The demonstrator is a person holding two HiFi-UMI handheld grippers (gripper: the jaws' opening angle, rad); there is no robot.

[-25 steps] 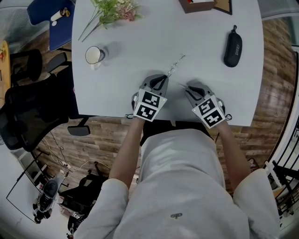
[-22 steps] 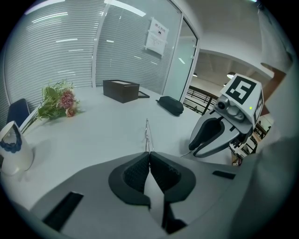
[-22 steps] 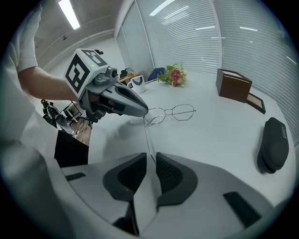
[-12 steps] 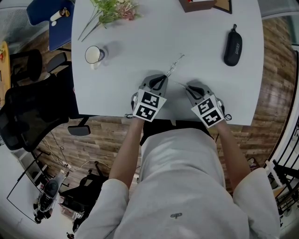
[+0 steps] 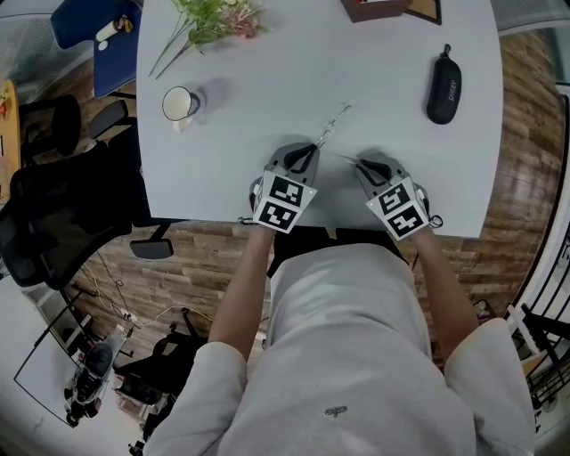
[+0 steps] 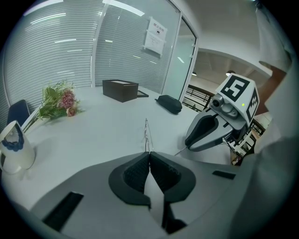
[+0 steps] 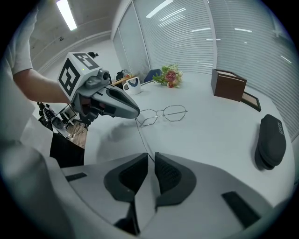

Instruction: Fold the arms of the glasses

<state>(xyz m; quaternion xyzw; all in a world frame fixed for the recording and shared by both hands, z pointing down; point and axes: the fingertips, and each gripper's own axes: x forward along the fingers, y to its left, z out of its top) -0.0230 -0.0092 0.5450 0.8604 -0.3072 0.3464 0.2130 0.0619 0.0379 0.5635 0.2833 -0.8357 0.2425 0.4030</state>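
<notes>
Person stands at the near edge of the white table (image 5: 267, 89), one tong in each hand, both angled down at the glasses (image 7: 163, 113).

Left gripper (image 6: 149, 153): jaws closed together on the thin wire of the glasses, at the frame's near end. The wire rises straight out from between the pads.

Right gripper (image 7: 150, 156): just right of the glasses' near end. Jaws have just been closing and now stand a narrow slit apart. One arm of the glasses runs from the frame back into that slit and lies between the pads, with a gap visible beside it.

The glasses are thin wire-rimmed. They sit on the table just beyond the two gripper tips, with the frame angling away to the right in the head view. The lenses are clear of both grippers.

Left of the glasses, well apart: white mug (image 5: 181, 106).
Right of the glasses, well apart: black glasses case (image 5: 443, 89), lying flat.
Beyond the glasses, far left: bunch of flowers (image 5: 214, 20) lying on the table.
Beyond the glasses, far right, at the table's back edge: brown box (image 7: 228, 81).
</notes>
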